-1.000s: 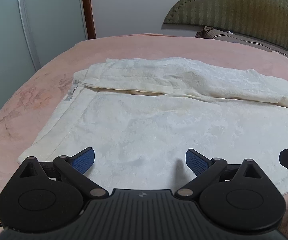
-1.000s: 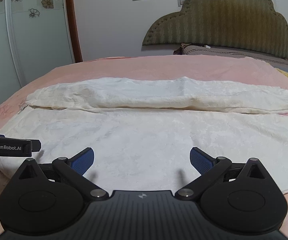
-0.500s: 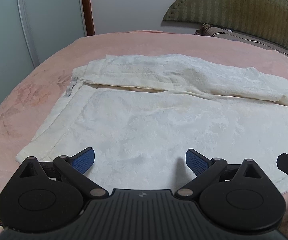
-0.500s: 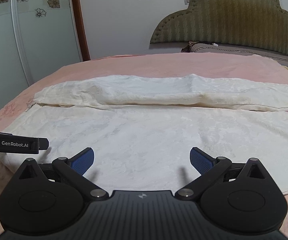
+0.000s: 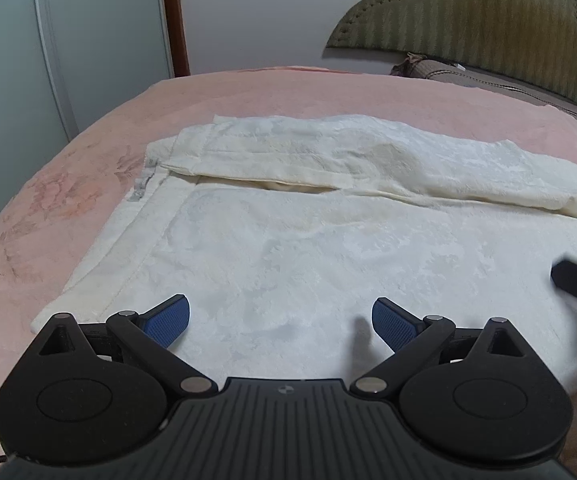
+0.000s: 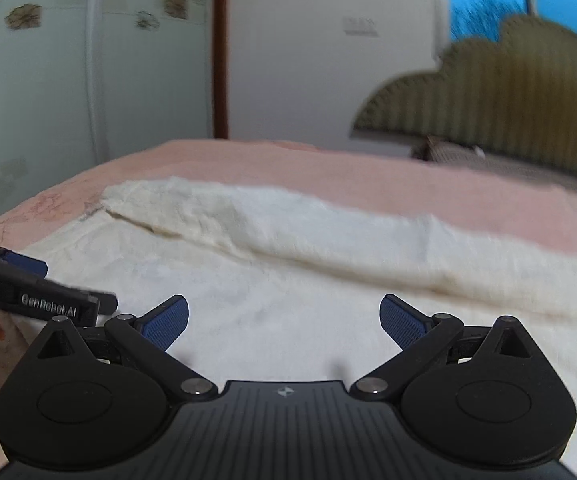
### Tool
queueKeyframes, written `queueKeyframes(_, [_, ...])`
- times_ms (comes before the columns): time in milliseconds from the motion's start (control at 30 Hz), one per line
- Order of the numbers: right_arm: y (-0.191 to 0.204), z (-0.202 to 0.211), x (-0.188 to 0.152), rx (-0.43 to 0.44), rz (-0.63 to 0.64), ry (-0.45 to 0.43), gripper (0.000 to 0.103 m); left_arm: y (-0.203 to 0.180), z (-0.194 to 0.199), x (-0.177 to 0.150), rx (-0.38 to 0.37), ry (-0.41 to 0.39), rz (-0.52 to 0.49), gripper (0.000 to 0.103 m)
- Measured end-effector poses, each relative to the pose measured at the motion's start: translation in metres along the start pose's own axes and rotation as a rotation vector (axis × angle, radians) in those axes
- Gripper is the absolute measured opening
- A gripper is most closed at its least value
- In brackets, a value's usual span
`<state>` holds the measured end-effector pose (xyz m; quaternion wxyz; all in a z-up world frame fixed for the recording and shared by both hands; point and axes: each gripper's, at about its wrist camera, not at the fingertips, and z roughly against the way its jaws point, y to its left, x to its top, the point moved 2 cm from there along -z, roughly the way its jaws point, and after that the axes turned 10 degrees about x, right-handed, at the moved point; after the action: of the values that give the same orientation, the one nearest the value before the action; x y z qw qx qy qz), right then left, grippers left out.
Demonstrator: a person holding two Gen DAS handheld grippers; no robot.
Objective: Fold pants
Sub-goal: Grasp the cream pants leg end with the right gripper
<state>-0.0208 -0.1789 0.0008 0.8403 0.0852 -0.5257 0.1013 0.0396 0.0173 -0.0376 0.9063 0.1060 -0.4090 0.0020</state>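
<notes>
1. On the pink bed point(image 5: 248, 92), the cream pants point(image 5: 288, 248) lie spread flat, one leg to the far side, the other near
2. Left gripper point(image 5: 280, 320) hovers wide and empty over the near edge; right gripper point(image 6: 284, 320) likewise wide, empty
3. Judged step: reaching for a first grasp
4. Next move calls for both to pinch the near hem and carry it far, over the other leg

Bed point(image 5: 328, 92) covered with pink floral-patterned spread, filling both wrist views. Cream-white pants point(image 5: 308, 248) lie flat directly on it, one leg folded over along the 12 o'clock side. Waistband end at 9 o'clock, legs running toward 3 o'clock. Brownish pillow point(image 5: 488, 80) at 1 o'clock, against the olive padded headboard point(image 5: 488, 20).
</notes>
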Motion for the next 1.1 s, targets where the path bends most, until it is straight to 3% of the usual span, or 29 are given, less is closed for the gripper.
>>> queueKeyframes(100, [-0.008,-0.022,0.029,0.045,0.110,-0.042,0.103,0.006,-0.005,0.004,0.012,-0.014,0.019,0.100])
queueKeyframes(200, [-0.021,-0.061,0.057,0.081,0.176,-0.026,0.103,0.013,-0.013,0.007,0.021,-0.014,0.031,0.100])
queueKeyframes(333, [-0.051,-0.124,0.089,0.156,0.124,0.040,0.102,0.022,-0.022,0.011,0.020,-0.009,0.049,0.100])
queueKeyframes(433, [-0.064,-0.174,0.106,0.155,0.096,0.100,0.095,0.028,-0.026,0.014,0.014,-0.010,0.050,0.100])
queueKeyframes(500, [-0.069,-0.208,0.111,0.134,0.091,0.145,0.087,0.031,-0.027,0.016,0.018,-0.024,0.045,0.100])
queueKeyframes(633, [-0.080,-0.266,0.115,0.176,0.035,0.223,0.072,0.034,-0.031,0.021,0.033,-0.053,0.023,0.100])
queueKeyframes(800, [-0.087,-0.319,0.106,0.275,-0.001,0.342,0.073,0.032,-0.041,0.024,0.027,-0.049,-0.008,0.100])
queueKeyframes(867, [-0.087,-0.321,0.104,0.311,0.028,0.326,0.072,0.033,-0.047,0.025,0.031,-0.040,-0.012,0.100])
queueKeyframes(900, [-0.087,-0.320,0.103,0.328,0.038,0.326,0.064,0.033,-0.050,0.025,0.033,-0.036,-0.010,0.100])
queueKeyframes(933, [-0.087,-0.318,0.103,0.350,0.041,0.322,0.044,0.033,-0.053,0.026,0.033,-0.028,-0.003,0.100])
queueKeyframes(1000, [-0.084,-0.311,0.105,0.360,0.067,0.307,0.018,0.034,-0.059,0.028,0.024,-0.007,0.016,0.100])
queueKeyframes(1100, [-0.060,-0.297,0.101,0.300,0.229,0.263,0.010,0.038,-0.066,0.032,0.004,0.030,0.052,0.100])
